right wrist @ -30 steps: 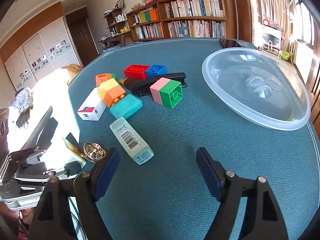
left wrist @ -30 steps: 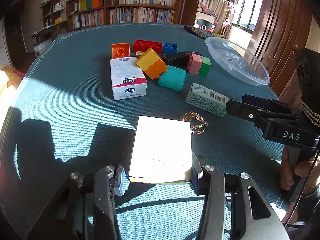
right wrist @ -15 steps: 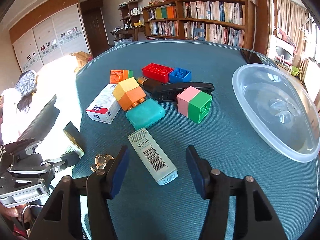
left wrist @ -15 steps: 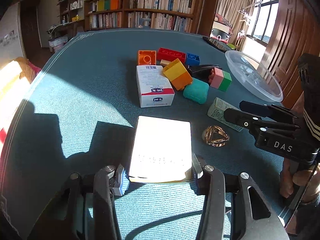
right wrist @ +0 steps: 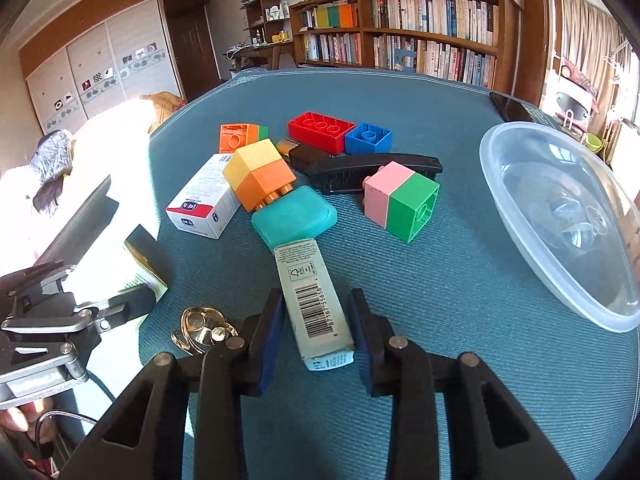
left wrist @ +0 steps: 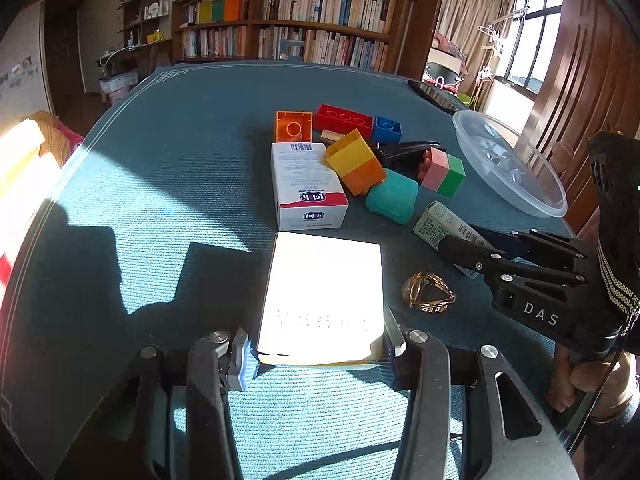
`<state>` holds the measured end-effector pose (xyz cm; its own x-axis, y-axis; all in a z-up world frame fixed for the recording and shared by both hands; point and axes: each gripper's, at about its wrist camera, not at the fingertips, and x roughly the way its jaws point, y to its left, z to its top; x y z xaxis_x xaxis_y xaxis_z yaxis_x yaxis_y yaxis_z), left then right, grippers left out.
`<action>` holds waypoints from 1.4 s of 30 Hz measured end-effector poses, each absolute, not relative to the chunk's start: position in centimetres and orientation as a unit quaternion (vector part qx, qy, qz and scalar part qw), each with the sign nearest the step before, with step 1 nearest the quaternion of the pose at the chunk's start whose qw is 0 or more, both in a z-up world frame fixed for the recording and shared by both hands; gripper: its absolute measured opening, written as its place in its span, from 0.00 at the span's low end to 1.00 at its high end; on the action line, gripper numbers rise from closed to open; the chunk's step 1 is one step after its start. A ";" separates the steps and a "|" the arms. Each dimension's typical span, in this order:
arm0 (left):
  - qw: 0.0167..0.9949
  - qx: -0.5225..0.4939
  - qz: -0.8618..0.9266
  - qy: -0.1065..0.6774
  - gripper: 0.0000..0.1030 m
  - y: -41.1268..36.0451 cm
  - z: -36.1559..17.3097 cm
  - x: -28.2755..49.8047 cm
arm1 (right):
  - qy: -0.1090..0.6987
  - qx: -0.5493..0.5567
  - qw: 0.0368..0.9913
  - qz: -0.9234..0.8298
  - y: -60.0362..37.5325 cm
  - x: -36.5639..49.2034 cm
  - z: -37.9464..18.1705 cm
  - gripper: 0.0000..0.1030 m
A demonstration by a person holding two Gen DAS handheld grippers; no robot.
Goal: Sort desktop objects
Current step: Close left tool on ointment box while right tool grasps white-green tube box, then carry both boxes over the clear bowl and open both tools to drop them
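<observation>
My left gripper (left wrist: 316, 344) is shut on a sunlit white and yellow box (left wrist: 322, 296), held low over the teal table; the box also shows in the right wrist view (right wrist: 140, 264). My right gripper (right wrist: 318, 320) has its jaws around the near end of a long pale green barcode box (right wrist: 312, 300), left pad touching, a small gap at the right pad; the box also shows in the left wrist view (left wrist: 440, 224). A gold ring-shaped object (left wrist: 428, 292) lies between the two grippers.
Beyond lie a white and red medicine box (left wrist: 304, 184), a teal case (right wrist: 294, 216), a yellow-orange block (right wrist: 258, 174), a pink-green block (right wrist: 400, 200), red (right wrist: 320, 130), blue (right wrist: 368, 138) and orange (right wrist: 236, 138) bricks and a black comb (right wrist: 360, 170). A clear plastic bowl (right wrist: 516, 216) stands right.
My right gripper moved forward and left and narrowed its jaws around the barcode box. My left gripper still holds the white box and has shifted slightly.
</observation>
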<state>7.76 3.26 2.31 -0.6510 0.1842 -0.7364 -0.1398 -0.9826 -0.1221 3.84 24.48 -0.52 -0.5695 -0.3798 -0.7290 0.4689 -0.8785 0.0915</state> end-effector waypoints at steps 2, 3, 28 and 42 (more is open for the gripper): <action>0.090 -0.404 0.910 -0.026 0.48 3.5 2.6 7.6 | 0.047 0.394 0.241 -0.886 24.7 4.0 -0.3 0.29; 0.091 -0.403 0.910 -0.027 0.48 3.7 2.8 7.5 | 0.042 0.393 0.242 -0.886 25.0 3.8 -0.3 0.26; 0.153 -0.349 0.924 -0.008 0.48 11.0 7.2 4.9 | -0.091 0.305 0.118 -0.941 35.6 2.8 4.8 0.26; 0.242 -0.343 0.907 -0.025 0.48 19.0 8.3 0.4 | -0.103 0.287 0.015 -0.952 42.4 0.7 5.1 0.26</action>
